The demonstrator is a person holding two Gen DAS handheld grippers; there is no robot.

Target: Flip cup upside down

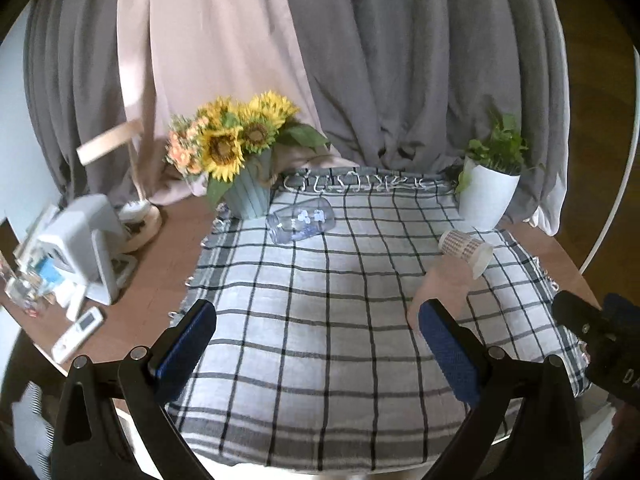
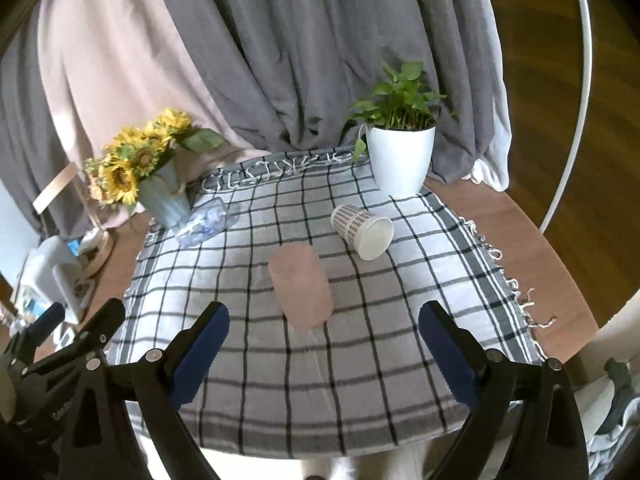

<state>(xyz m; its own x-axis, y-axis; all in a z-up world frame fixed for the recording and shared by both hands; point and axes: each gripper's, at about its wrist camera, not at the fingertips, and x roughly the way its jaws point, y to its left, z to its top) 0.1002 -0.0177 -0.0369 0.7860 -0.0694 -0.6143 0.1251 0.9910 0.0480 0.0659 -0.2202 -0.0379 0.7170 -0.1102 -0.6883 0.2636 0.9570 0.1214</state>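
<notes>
- The paper cup (image 2: 362,231) lies on its side on the checked cloth (image 2: 360,360), toward the far right part, with its open mouth turned to the near right and its base toward the white plant pot (image 2: 400,160) just behind it.
- A pink flat pad (image 2: 301,290) lies on the cloth near the cup, on its near-left side, not touching it.
- A clear plastic jar (image 2: 206,222) lies also on its side, well apart at the far left, beside the sunflower pot (image 2: 164,198).
- The right gripper (image 2: 324,352) hangs above the near cloth, its two tongs wide apart and empty; the left gripper (image 1: 316,348) is the same, apart and holding nothing.
- Risk, in my judgement: the cup is light and round, so a touch from one finger only may roll it toward the pot or the cloth edge.
- A hard squeeze may crush the thin wall; a grip near the mouth may let it slip during the turn.
</notes>
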